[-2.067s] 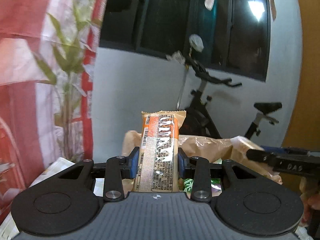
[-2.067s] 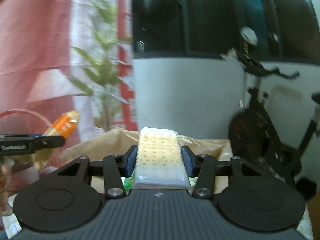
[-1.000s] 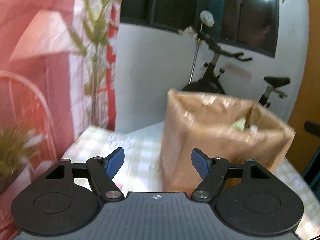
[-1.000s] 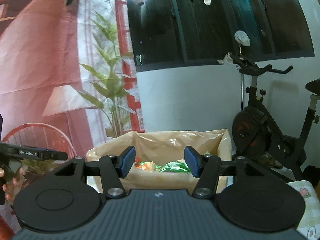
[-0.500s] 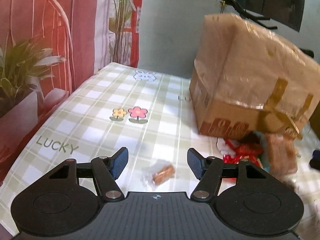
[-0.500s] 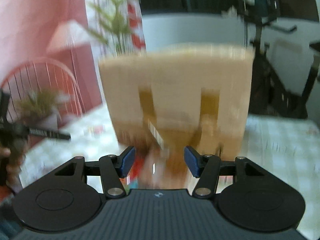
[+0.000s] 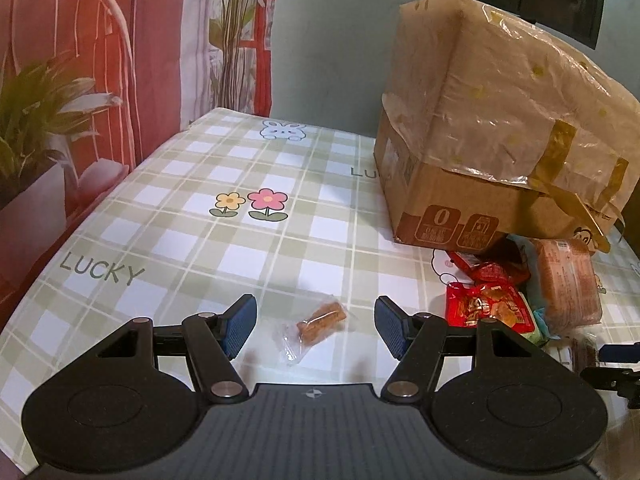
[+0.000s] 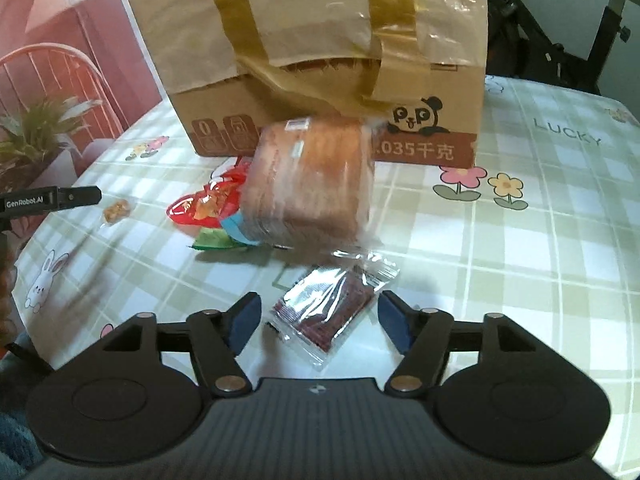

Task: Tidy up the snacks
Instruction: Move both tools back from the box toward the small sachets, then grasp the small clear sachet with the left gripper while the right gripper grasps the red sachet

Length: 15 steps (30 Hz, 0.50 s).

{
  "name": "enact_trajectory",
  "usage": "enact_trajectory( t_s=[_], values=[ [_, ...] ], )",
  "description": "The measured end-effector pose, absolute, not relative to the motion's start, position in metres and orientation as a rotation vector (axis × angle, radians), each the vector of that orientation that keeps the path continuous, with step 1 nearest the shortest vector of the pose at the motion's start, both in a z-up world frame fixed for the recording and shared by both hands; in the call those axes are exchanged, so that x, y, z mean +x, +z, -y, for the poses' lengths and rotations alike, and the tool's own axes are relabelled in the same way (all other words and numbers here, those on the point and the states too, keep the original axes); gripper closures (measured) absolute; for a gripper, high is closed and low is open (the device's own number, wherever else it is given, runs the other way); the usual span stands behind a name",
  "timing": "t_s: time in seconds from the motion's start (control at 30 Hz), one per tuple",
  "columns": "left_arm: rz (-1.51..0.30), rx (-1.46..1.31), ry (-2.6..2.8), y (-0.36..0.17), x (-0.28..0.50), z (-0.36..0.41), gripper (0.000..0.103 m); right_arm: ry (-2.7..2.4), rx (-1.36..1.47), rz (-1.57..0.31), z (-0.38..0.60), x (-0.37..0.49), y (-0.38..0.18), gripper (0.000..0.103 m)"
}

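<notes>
Snack packet between open left gripper fingers.

Warm indoor light glares off the plastic-lined brown cardboard box; fisheye bending curves both views' edges, and motion blur softens the right wrist view.

Matt cardboard box under crinkly glossy plastic liner.
</notes>
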<state>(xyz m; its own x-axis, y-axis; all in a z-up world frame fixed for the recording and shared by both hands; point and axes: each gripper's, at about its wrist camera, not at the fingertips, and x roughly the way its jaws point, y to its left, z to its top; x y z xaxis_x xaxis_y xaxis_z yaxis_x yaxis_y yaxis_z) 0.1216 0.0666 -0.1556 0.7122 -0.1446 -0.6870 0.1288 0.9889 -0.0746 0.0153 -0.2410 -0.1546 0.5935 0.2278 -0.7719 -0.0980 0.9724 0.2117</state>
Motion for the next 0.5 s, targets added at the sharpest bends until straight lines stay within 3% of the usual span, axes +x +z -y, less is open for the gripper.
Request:
enact_trajectory(
  t_s=[0.5],
  values=[
    [-0.788,-0.025,-0.147,-0.163,0.125,-0.066,0.035,0.213,-0.074,-0.869,0.223,0.019,-0.164,0.030]
  ],
)
